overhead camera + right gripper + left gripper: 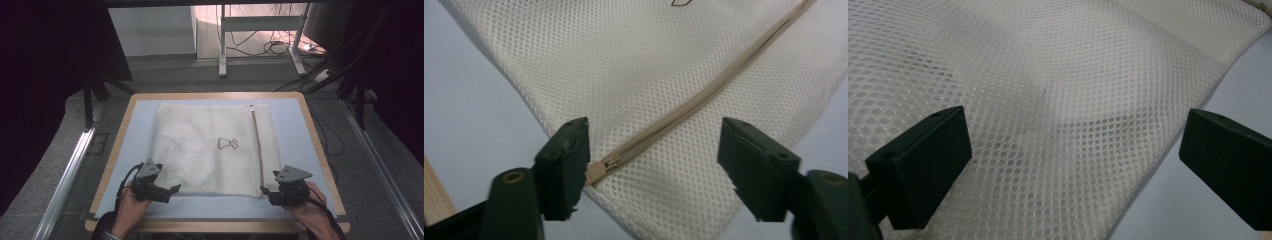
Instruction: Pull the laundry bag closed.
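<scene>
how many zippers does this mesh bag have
1, as far as shows. The zipper runs along the mesh bag near its right edge; its pull lies at the near end, between the right gripper's open jaws. The underside is hidden.

mesh bag (210, 145) | cream, zipped | flat | table centre

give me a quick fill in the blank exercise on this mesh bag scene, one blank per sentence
1. The white mesh bag lies flat on a pale ______ table.
2. The right gripper has its jaws on either side of the bag's ______.
3. The left gripper holds its jaws ______, with the bag's near edge between them.
4. The small black drawing printed on the bag shows a ______.

Missing words: blue; zipper; open; dress
</scene>
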`<state>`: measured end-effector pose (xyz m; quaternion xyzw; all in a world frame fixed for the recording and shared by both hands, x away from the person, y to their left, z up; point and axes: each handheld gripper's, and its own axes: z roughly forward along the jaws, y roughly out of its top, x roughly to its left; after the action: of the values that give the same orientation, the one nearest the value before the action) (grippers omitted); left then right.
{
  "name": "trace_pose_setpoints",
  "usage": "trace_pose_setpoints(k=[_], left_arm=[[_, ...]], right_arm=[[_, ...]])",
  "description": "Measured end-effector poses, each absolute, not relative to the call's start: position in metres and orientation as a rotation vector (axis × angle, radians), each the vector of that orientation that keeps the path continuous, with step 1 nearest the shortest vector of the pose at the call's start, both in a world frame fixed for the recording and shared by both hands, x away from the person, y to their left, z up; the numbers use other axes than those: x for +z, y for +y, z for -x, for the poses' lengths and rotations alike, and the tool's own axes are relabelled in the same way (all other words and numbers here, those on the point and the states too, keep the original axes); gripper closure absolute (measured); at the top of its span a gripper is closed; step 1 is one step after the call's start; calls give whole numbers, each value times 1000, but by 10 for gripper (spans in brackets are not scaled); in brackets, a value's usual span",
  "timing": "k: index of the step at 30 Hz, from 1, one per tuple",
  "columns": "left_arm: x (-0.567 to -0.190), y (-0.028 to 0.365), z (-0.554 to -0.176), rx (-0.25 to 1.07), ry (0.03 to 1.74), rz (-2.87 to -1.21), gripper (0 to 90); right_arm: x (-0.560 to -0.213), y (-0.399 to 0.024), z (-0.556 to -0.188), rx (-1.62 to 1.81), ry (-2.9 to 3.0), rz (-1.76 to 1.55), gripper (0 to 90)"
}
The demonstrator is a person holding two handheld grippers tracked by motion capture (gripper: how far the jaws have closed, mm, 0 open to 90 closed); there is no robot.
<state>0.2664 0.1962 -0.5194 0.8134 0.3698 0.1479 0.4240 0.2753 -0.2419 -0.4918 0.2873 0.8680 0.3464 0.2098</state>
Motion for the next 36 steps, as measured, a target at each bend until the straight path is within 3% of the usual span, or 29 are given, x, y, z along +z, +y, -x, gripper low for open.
trace_pose_setpoints(k=[10, 16, 22, 30, 33, 36], left_arm=[[-520, 194, -267, 362, 921, -2039, 2], [-520, 194, -268, 361, 921, -2037, 2], [-520, 194, -268, 360, 922, -2038, 2], [-521, 194, -268, 358, 923, -2042, 2], [-521, 194, -268, 359, 923, -2043, 2], [-521, 194, -268, 358, 923, -2043, 2]], right_arm=[[-493, -241, -275, 941, 2468, -677, 528], [-496, -235, -271, 898, 2510, -583, 604], [-498, -232, -269, 881, 2538, -551, 608], [-507, -225, -268, 827, 2578, -501, 519], [-508, -223, -269, 797, 2582, -480, 523], [-508, -223, -267, 762, 2574, -487, 583]])
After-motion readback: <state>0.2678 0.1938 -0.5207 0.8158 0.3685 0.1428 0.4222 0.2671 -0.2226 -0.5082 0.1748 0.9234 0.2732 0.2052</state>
